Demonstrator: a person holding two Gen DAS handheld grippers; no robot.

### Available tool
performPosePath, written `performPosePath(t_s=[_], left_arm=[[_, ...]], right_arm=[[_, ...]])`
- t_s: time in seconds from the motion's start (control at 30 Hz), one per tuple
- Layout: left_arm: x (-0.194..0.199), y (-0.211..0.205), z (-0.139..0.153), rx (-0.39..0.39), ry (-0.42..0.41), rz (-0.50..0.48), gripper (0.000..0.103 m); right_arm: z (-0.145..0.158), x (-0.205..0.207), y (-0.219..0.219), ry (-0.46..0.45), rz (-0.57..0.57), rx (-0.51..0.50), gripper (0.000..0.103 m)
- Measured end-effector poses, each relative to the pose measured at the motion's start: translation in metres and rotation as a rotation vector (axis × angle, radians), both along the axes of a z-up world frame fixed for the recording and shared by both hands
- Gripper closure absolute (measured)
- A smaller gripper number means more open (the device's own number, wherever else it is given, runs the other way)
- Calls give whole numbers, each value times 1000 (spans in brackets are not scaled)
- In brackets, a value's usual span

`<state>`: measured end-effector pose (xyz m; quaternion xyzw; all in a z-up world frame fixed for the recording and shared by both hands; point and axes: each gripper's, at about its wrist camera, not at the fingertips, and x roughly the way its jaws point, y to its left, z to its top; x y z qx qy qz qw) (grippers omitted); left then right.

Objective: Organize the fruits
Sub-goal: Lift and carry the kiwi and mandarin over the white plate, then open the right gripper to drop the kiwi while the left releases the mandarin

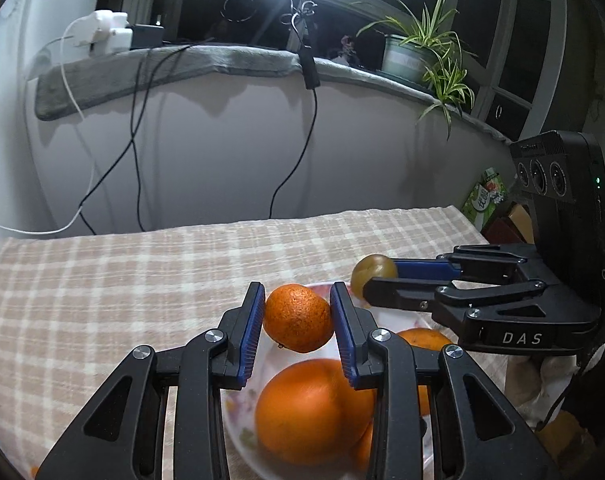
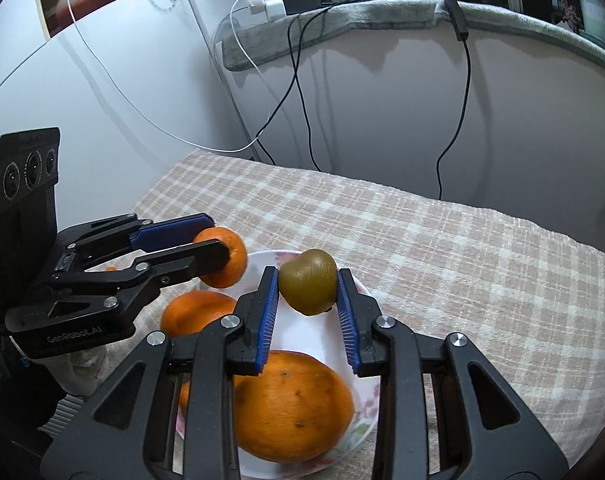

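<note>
Left gripper (image 1: pixel 296 320) clamps a small dimpled tangerine (image 1: pixel 297 317); right gripper (image 2: pixel 307 290) pinches a green-brown kiwi (image 2: pixel 308 281), frame centre. Lower both gently into the white floral bowl (image 2: pixel 354 284), avoiding the 1 large orange (image 2: pixel 292 406).

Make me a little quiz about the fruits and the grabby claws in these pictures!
1. True or false: the left gripper holds a banana.
2. Which fruit is the right gripper shut on? A) the big orange B) the green-brown kiwi C) nothing
3. Fill in: the big orange lies on a white ____ with a flower print.

Key:
1. False. It holds a small orange.
2. B.
3. Plate, standing on the checked cloth.
</note>
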<state>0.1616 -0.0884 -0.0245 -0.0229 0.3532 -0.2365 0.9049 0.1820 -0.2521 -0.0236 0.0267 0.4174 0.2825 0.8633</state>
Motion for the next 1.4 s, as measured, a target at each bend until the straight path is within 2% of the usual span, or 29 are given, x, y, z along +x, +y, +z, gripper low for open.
performPosePath(t_s=[0.37,0.83,0.9,0.97,1.03,1.17,1.23,1.37,1.4], left_arm=[[2,-10,-3,12,17,-21,71],[-4,-11,3,15,3,-21,70],[-5,-11,4,9,-2,-24,70],[-6,-12,6,11,-7,-27,70],[-7,-12,6,14,-9,-27,70],[-8,-11,6,13,-10,-19,70],[-10,-10,7,16,-13,-15,61],[-13,-8,10,19,-22,-7,53],[-14,-7,10,19,-25,-4,47]], right_arm=[[-6,5,-6,28,-5,19,73],[-5,1,-2,20,-13,-10,71],[-5,0,-4,21,-20,-10,68],[-5,0,-4,20,-21,-7,60],[-4,-2,-5,13,-21,-10,55],[-2,-3,-5,7,-25,-17,51],[-1,-3,-6,2,-31,-20,45],[2,-5,-7,-8,-43,-29,35],[2,-6,-7,-10,-44,-31,34]])
